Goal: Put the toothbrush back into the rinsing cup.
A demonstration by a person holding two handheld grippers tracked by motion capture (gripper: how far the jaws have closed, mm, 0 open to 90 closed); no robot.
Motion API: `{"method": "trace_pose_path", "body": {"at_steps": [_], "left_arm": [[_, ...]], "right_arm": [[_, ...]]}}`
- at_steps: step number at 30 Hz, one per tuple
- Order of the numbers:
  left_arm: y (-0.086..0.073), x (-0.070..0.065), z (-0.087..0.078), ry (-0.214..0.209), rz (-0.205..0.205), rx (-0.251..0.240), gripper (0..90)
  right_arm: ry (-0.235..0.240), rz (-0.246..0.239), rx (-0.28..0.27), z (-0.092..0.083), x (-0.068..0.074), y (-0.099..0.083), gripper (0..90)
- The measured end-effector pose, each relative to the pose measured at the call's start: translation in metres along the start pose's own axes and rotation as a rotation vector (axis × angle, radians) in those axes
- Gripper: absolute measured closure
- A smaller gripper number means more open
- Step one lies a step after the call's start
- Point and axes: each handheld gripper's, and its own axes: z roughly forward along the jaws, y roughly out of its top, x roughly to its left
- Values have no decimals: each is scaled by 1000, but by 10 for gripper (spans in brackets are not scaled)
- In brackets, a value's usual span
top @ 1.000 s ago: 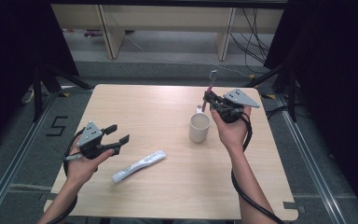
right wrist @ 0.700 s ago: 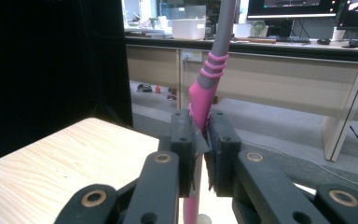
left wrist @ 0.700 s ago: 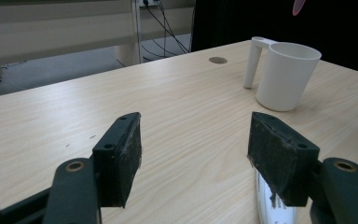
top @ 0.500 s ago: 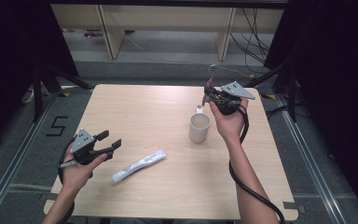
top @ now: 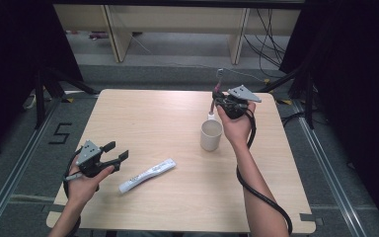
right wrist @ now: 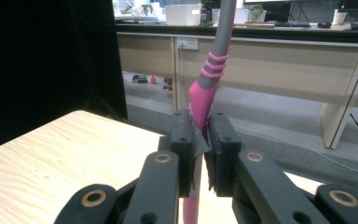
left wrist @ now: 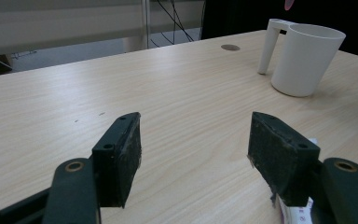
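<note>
A light wooden table (top: 168,123) is seen under both hands. A white mug (top: 211,135) is stood on it just below and beside the right gripper (top: 218,98), with its handle turned toward that gripper; from the left gripper (top: 118,153) the mug is well apart, ahead and to the right, as is seen in the left gripper view (left wrist: 303,58). A white toothpaste tube (top: 147,175) is laid flat on the table just beside the left gripper, a little ahead of its jaws and toward the right gripper; in the left gripper view only a corner of the tube (left wrist: 298,212) is seen, tucked under the right-hand jaw.

The left gripper is held low over the near left part of the table, its jaws spread wide with nothing between them. The right gripper is held above the table's far right part, and its jaws are pressed together on a pink and grey toothbrush (right wrist: 212,74), which is pinched at its pink handle. The toothbrush is held roughly upright, its grey neck rising above the jaws and its lower end hanging below them, near the mug's rim.
</note>
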Motion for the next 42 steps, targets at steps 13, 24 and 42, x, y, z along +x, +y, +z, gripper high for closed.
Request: {"method": "trace_pose_path", "body": {"at_steps": [13,24,42], "left_arm": [[-4,-1,4,-10,-6,10,344],[-5,0,5,-13,-7,8,344],[-5,0,5,-6,-10,21,343]], "right_arm": [[-16,-16,17,11,-8,-8,828],[-17,-9,42,18,-7,-17,826],[-18,-21,115,25,-8,-34,823]]}}
